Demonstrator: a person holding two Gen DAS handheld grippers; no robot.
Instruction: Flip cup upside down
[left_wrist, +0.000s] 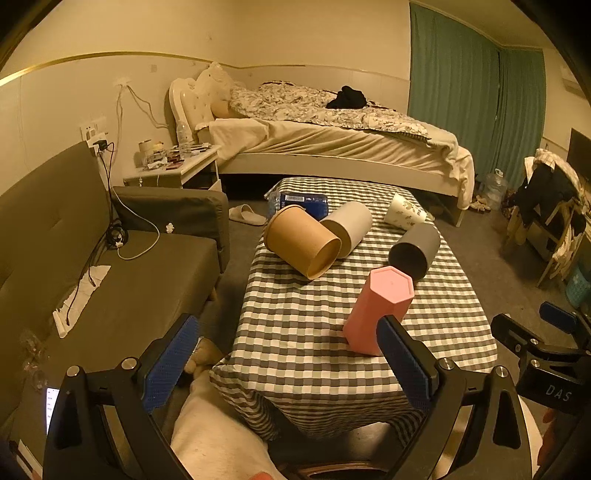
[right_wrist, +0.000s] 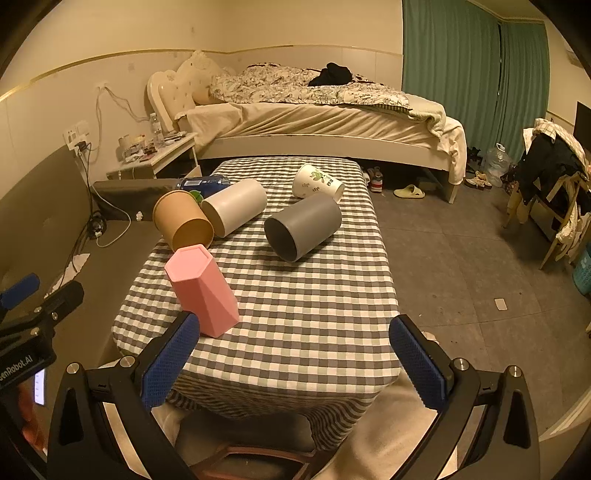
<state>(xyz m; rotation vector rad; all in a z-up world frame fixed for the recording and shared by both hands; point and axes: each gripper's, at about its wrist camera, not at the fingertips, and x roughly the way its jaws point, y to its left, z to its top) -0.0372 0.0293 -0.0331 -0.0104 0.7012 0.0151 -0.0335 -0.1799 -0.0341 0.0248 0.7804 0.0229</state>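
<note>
Pink cup stands upside down on the near checked table.
Your left gripper and right gripper both hang released, holding nothing.

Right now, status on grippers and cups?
Left gripper open, empty; right gripper open, empty. Pink hexagonal plastic cup stands closed end up on checkered table. Four other cups lie on their sides behind it.

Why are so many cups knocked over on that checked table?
Four lie on their sides: brown cup, white cup, grey cup, leaf-print cup. Only the pink cup stands, closed end up. Nothing spilled.
</note>
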